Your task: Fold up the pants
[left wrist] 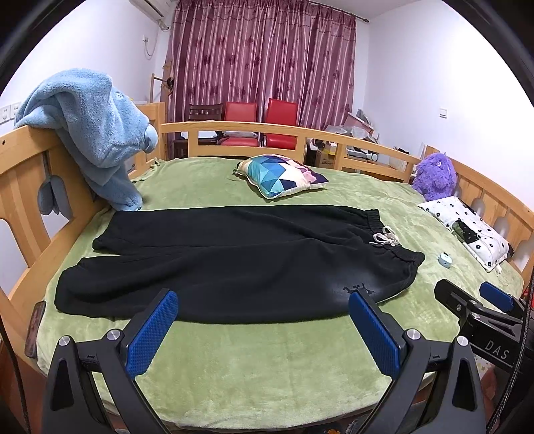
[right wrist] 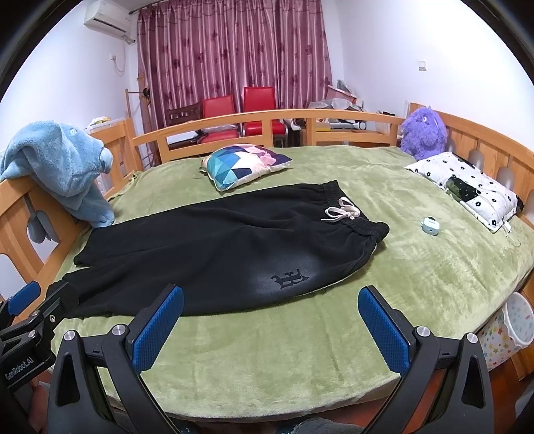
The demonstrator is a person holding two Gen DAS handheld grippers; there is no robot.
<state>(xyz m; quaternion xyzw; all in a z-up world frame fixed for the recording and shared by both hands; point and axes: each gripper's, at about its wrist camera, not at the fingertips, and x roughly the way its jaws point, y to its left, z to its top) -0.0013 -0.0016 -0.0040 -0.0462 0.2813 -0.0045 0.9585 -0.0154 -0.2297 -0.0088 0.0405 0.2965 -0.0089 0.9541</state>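
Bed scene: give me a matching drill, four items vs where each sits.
Items:
1. pants
2. purple plush
3. blue robe
4. earbud case

Places:
A. draped over the left bed rail
B. far right corner of the bed
C. flat across the blanket's middle
D. on the blanket between waistband and floral pillow

Pairs: 1-C, 2-B, 3-A, 4-D

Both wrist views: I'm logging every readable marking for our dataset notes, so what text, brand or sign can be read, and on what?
"DAS": right gripper body, left wrist view; cut off at the frame edge.
"GenRobot.AI": left gripper body, right wrist view.
Dark ornate emblem on the black pants: not legible as letters.
Air conditioner badge: too small to read.
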